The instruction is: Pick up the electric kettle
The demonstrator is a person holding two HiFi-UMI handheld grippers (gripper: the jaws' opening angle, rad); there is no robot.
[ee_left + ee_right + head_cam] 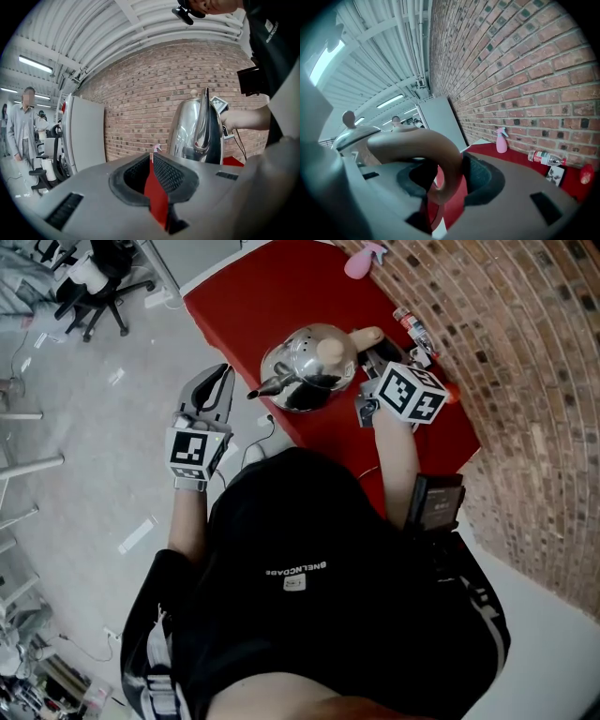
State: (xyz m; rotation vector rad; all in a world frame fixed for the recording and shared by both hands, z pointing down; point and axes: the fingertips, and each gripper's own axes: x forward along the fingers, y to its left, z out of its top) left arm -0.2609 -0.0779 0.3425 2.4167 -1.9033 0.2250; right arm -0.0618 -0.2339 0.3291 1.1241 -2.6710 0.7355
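Note:
A shiny steel electric kettle [309, 367] with a tan handle [366, 337] stands on the red table [253, 296]. My right gripper [372, 354] reaches it from the brick-wall side. In the right gripper view the curved handle [426, 145] runs between the jaws of that gripper [450, 174], which are shut on it, and the lid [356, 133] rises behind it. My left gripper [221, 379] hangs off the table's left edge, apart from the kettle, shut and holding nothing. In the left gripper view the kettle [197, 131] stands ahead and to the right of that gripper [152, 157].
A brick wall [525, 352] borders the table's far side. Along it lie a pink spray bottle [364, 259] and a small plastic bottle [412, 326]. A cable [258, 442] trails off the table's edge. An office chair [94, 287] stands across the floor. A person [26, 122] stands by a white cabinet [86, 136].

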